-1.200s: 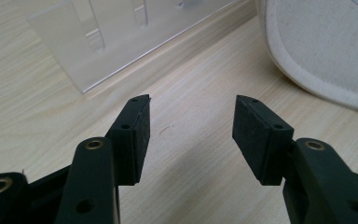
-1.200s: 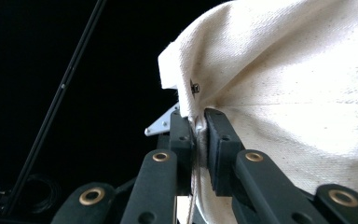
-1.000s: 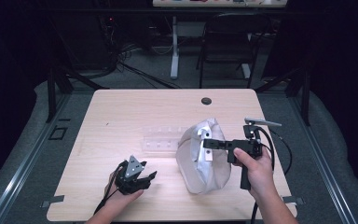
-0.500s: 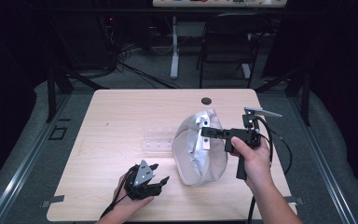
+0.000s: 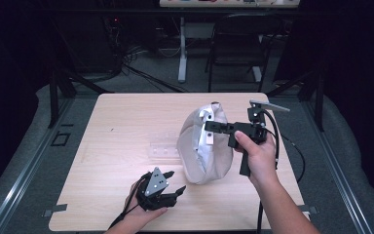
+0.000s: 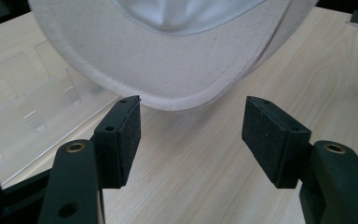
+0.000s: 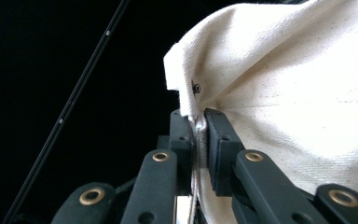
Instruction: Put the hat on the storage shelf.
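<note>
table wood, light; cream cloth cap/bag stands on edge toward the right side, bottom resting on the table near the front edge, top held up. clear plastic tray flat mid-table, just beside the cloth on its left. right claw pressed together, pinching the cloth's upper edge/seam; thin fold only between the pads in the right gripper view. left claw near the front edge, spread, holding nothing, pointed at the cloth's lower rim, close but apart. Risks: thin pinch could slip and the cloth flop onto the tray; left claw closing low could catch table instead of rim, or shove the cloth sideways and twist it out of the right grip
</note>
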A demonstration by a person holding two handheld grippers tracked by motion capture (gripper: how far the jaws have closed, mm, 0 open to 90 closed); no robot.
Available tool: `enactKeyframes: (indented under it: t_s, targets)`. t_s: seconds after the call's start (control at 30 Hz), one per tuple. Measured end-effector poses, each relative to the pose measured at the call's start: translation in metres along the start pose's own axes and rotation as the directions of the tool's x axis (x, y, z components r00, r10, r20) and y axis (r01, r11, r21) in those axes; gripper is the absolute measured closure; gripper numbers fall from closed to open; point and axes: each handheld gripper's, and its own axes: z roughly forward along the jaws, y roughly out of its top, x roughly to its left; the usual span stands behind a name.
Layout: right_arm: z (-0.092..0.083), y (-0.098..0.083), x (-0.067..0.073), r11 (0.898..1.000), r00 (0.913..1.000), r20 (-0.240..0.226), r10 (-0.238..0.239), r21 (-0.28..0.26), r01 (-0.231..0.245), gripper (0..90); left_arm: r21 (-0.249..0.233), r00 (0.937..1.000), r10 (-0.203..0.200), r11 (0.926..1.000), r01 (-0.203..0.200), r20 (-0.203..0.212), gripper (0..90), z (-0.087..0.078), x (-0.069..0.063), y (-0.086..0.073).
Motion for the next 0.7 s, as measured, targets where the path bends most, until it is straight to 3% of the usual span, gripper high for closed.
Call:
enactKeyframes:
  t_s: [0.23,0.43,0.53,0.7]
  targets:
    - [0.004,0.007,0.001,1.000,0.9999,0.010,0.004,-0.012,-0.003,82.4,-0.003,0.9996,0.013,0.9999,-0.013,0.026,37.2,0.007,-0.006,0.009]
    - [0.004,0.011,0.002,1.000,0.9999,0.013,0.012,-0.029,-0.011,82.4,-0.011,0.9995,0.020,0.9997,-0.019,0.023,36.4,0.012,-0.011,0.017]
    - [0.003,0.012,0.000,0.999,0.9998,0.011,0.014,-0.034,-0.014,82.4,-0.014,0.9994,0.029,0.9995,-0.029,0.018,36.4,0.020,-0.018,0.023]
    - [0.004,0.012,0.001,0.999,0.9998,0.011,0.014,-0.041,-0.013,82.4,-0.003,0.9966,0.077,0.9970,-0.077,-0.028,35.0,0.034,-0.029,0.030]
